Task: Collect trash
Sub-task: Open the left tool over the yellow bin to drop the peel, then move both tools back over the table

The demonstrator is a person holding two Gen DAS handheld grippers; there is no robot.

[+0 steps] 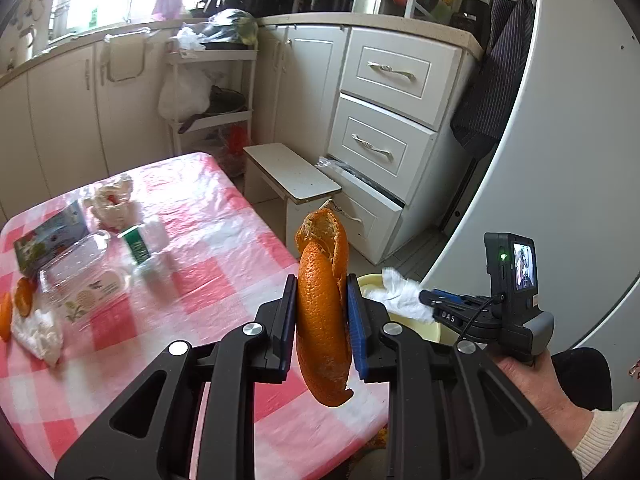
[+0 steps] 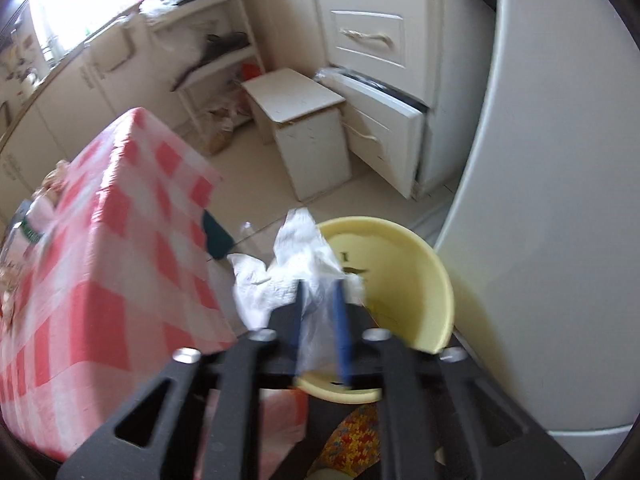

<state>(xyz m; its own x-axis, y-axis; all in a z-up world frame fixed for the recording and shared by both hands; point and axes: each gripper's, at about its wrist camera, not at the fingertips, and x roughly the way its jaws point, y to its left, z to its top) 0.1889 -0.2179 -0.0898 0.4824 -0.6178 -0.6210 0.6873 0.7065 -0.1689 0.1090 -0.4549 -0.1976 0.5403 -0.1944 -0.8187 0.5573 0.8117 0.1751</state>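
My left gripper is shut on a long orange peel and holds it above the right edge of the pink checked table. My right gripper is shut on a crumpled white tissue at the rim of a yellow bowl-shaped bin. The right gripper, its tissue and the bin also show in the left wrist view. On the table lie a crumpled wrapper, a carton, a clear plastic tray, a small bottle, more orange peel and a tissue.
A white stool stands on the floor beyond the table. White drawers, the lowest one ajar, sit beside a large white fridge. A white rack with bags stands against the cabinets. The table side is left of the bin.
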